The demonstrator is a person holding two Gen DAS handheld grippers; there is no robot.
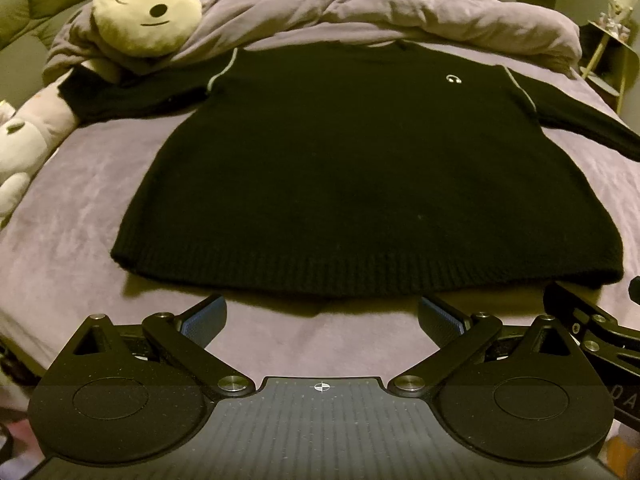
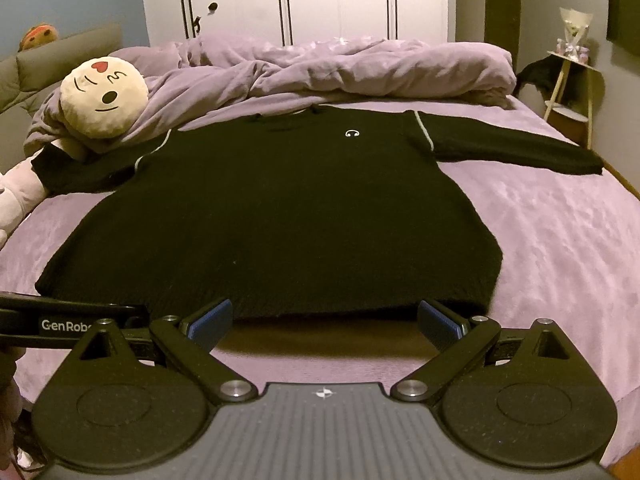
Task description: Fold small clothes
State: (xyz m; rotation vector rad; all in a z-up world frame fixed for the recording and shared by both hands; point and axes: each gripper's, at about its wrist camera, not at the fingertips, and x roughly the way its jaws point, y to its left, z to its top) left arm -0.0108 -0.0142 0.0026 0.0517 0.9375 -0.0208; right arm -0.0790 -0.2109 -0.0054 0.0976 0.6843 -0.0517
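A black knit sweater (image 1: pixel 352 168) (image 2: pixel 280 208) lies flat and face up on the purple bed, sleeves spread out to both sides, with a small white logo on the chest. Its ribbed hem is the edge nearest to me. My left gripper (image 1: pixel 322 316) hovers just short of the hem's middle, open, with nothing between its blue pads. My right gripper (image 2: pixel 324 320) is open too, at the hem toward the sweater's right corner, its fingertips level with the hem edge. Each view catches the other gripper at its edge.
A bunched purple duvet (image 2: pixel 340 68) lies behind the sweater. A round cream face pillow (image 1: pixel 146 14) and a white plush toy (image 1: pixel 16 152) sit at the left, the pillow resting by the left sleeve. A small side table (image 2: pixel 572 92) stands right of the bed, white wardrobe doors (image 2: pixel 300 0) behind.
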